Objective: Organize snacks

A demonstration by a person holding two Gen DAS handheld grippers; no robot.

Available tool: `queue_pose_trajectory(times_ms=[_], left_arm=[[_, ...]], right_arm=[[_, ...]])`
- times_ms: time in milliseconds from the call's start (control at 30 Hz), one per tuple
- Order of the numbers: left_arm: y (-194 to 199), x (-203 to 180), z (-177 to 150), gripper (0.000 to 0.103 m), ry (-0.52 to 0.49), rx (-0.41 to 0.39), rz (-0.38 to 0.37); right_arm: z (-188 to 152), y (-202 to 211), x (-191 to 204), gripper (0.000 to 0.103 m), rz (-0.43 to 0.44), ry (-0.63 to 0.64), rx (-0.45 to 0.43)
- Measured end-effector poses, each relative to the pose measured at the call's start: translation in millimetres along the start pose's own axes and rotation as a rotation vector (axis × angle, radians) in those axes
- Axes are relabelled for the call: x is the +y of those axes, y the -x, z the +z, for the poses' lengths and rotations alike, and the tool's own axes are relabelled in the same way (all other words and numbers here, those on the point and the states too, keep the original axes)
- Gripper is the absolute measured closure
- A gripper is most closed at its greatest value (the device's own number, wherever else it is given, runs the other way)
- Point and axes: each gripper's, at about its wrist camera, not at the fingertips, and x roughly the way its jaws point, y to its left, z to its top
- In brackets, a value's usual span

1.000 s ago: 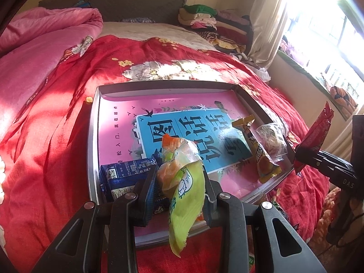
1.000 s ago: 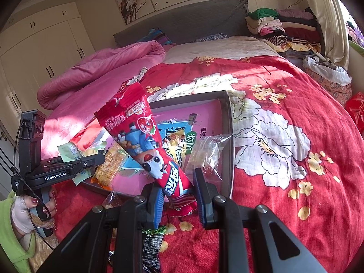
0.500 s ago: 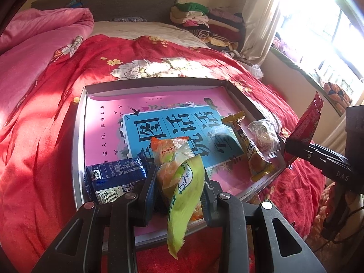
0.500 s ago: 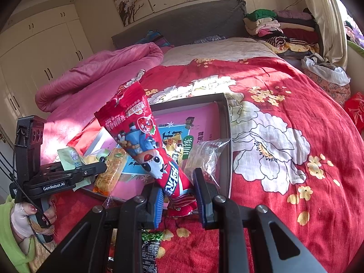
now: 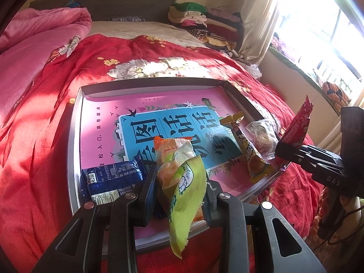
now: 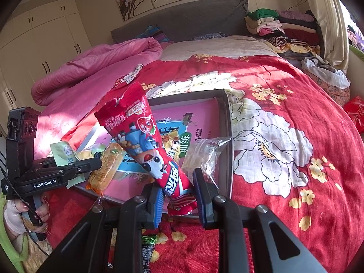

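Two grips: green snack packet (image 5: 184,195) pinched in left jaws, red snack packet (image 6: 145,145) clamped in right

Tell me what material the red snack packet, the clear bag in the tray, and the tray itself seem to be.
Long red snack packet: glossy printed plastic film, creased. Clear crinkled bag: thin transparent plastic, see-through. Shallow grey tray: probably cardboard or metal; the matte grey rim leaves it open.

Glossy crinkled plastic film wraps the red snack packet (image 6: 145,145) and green packet (image 5: 186,195), the tray (image 5: 75,141) has a matt grey rim, and the red floral bedspread (image 6: 284,118) is soft woven cloth.
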Motion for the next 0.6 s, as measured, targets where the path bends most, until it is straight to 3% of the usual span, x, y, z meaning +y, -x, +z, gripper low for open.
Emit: queue_pose_trajectory(times_ms=[600], left_arm=[[4,13,2,0.069,0.044,-0.014,0.027]], right_arm=[[-5,-9,-4,0.078,-0.017,-0.011,0.045]])
